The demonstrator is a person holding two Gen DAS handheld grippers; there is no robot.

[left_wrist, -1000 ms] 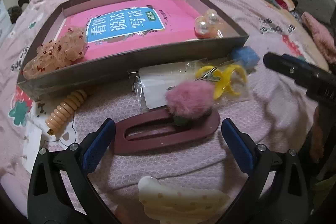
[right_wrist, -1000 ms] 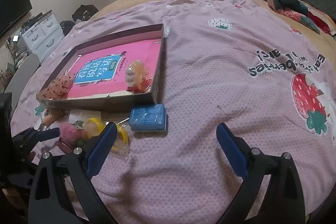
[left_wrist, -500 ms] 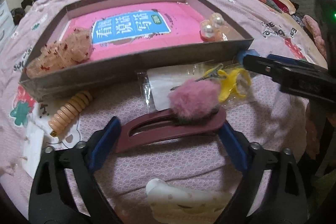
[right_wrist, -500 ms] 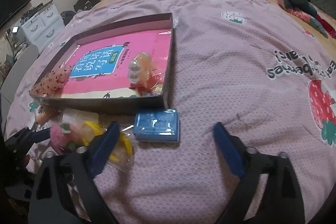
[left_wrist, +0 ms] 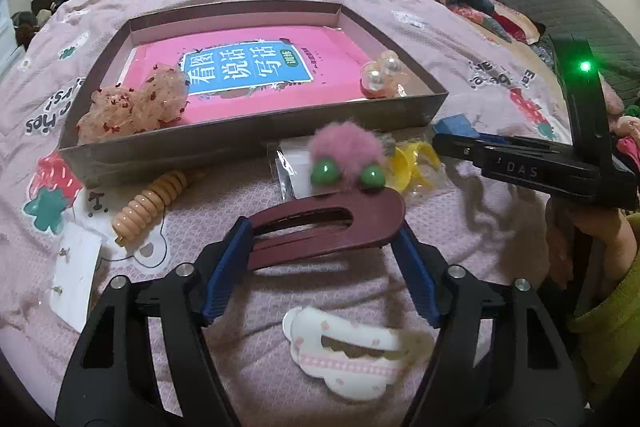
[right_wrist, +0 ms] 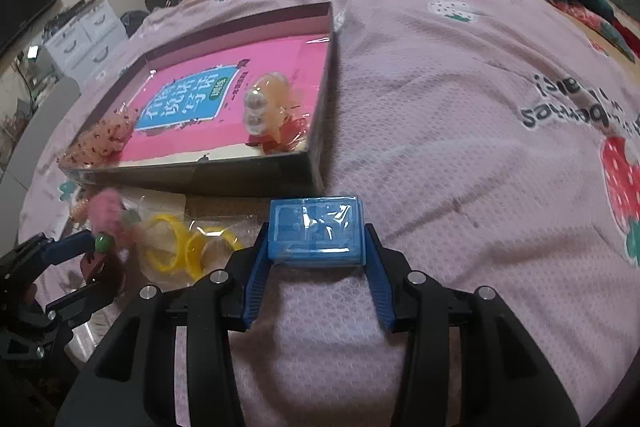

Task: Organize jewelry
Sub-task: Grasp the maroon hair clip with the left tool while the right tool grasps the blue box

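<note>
Left wrist view: your left gripper (left_wrist: 325,254) has just been closing its jaws, and the maroon hair clip (left_wrist: 326,225) now sits crosswise between the blue pads (left_wrist: 225,269), one end against each pad, clenched at both tips. A pink pom-pom hair tie (left_wrist: 347,151) with two green beads rides at the clip's far edge. Just beyond stands the shallow cardboard tray (left_wrist: 256,135), with a pink book (left_wrist: 248,75) lying flat inside, a sheer pink scrunchie (left_wrist: 134,103) in its near left corner and a pearl hair tie (left_wrist: 380,77) in its near right corner. A coiled peach hair tie (left_wrist: 150,205) lies on the pink bedspread (left_wrist: 460,39) to the left of the clip, and a white hair clip (left_wrist: 348,355) lies below the pads, nearer you. Yellow rings in a clear bag (left_wrist: 412,163) rest to the right of the pom-pom.

Right wrist view: your right gripper (right_wrist: 317,263) has also just been closing, and its jaws grasp the blue wrapped box (right_wrist: 316,230), which sits squarely between the pads (right_wrist: 256,277), its two sides touching them. The box is just in front of the tray's near right corner; the bagged yellow rings lie to its left on the bedspread.
</note>
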